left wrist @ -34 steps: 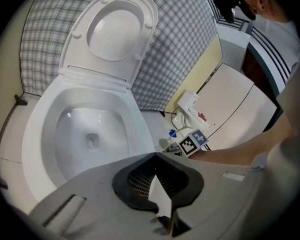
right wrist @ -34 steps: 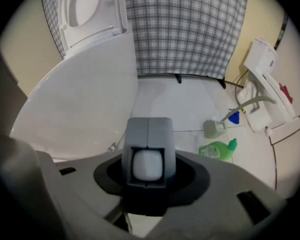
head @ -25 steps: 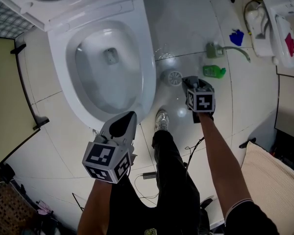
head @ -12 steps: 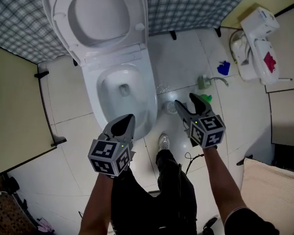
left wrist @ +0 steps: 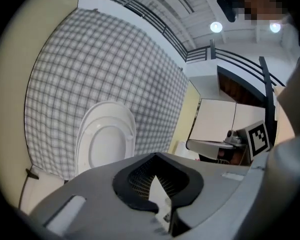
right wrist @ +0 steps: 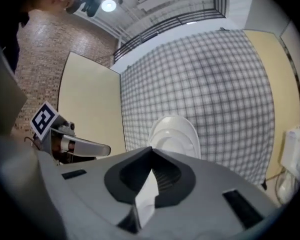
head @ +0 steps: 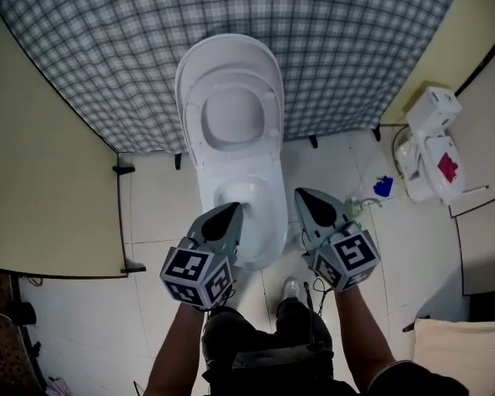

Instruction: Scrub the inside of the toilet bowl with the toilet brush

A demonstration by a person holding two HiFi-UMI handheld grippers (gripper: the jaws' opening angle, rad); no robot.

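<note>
A: Toilet bowl [head: 249, 200] scrubbed yet?
B: Can't tell. It's on the floor below me, lid [head: 231, 110] up. My left tongs [head: 229, 209] are together, right tongs [head: 302, 195] just closed, nothing in either. No brush in view, so no scrubbing underway.

The wall [head: 107, 48] at your twelve o'clock is checked in grey-blue and white. The toilet [head: 266, 221] and its lid [head: 231, 81] are white. The floor [head: 161, 213] is white tile with darker joints. The panel [head: 49, 196] at nine o'clock is pale yellow. At three o'clock a small scrap [head: 384, 186] is bright blue, and the unit [head: 429, 134] past it is white with a red patch [head: 448, 167]. The cloth [head: 450, 349] at five o'clock is beige. Your trousers [head: 264, 345] at six o'clock are black. Your left gripper [head: 230, 210] is grey with black pads, its cube [head: 196, 275] marked in black and white squares. In the right gripper view, the brick [right wrist: 45, 39] at ten o'clock is speckled brown.
</note>
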